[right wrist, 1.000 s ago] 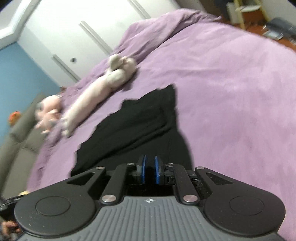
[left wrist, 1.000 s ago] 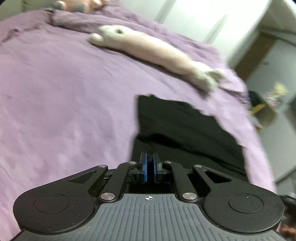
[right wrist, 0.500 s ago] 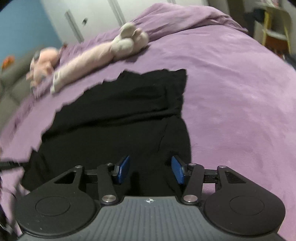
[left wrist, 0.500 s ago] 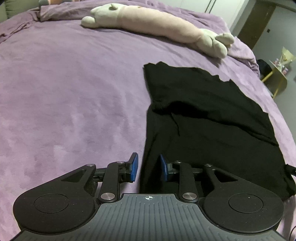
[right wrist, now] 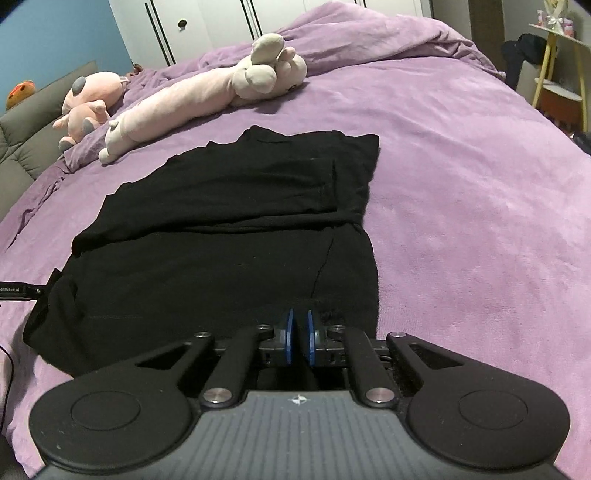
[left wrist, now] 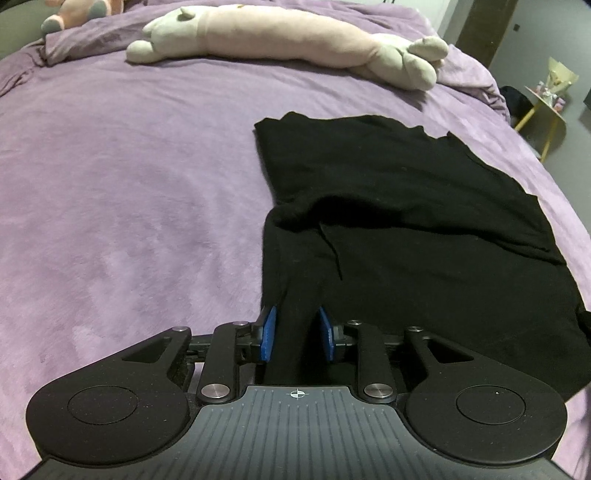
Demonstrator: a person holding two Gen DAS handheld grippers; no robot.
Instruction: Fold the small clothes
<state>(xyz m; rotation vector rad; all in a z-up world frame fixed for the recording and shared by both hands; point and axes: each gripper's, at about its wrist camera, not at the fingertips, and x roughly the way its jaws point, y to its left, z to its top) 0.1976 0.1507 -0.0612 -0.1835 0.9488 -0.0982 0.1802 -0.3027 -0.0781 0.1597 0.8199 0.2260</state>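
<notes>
A black garment (left wrist: pixel 406 221) lies flat on the purple bed cover (left wrist: pixel 129 203), its far part folded over toward me. My left gripper (left wrist: pixel 295 314) is at the garment's near left corner. Its jaws are closing, and a raised ridge of black cloth fills the gap between the blue pads (left wrist: pixel 269 332). In the right wrist view the same garment (right wrist: pixel 221 240) spreads out to the left. My right gripper (right wrist: pixel 299 317) is at its near right corner. Its jaws are closing to a narrow slit with bunched cloth at the blue pads (right wrist: pixel 289 339).
A long pale plush toy (left wrist: pixel 288 40) lies across the far side of the bed, with a pink plush (right wrist: pixel 92 99) beyond it. White wardrobe doors (right wrist: pixel 207 26) stand behind the bed. A yellow-legged side table (left wrist: pixel 546 107) stands off the right side, past the bed's edge.
Both grippers came down to the garment's near hem as the views levelled. The left jaws went from shut to parted around cloth. The right jaws opened wide, then closed on the hem.
</notes>
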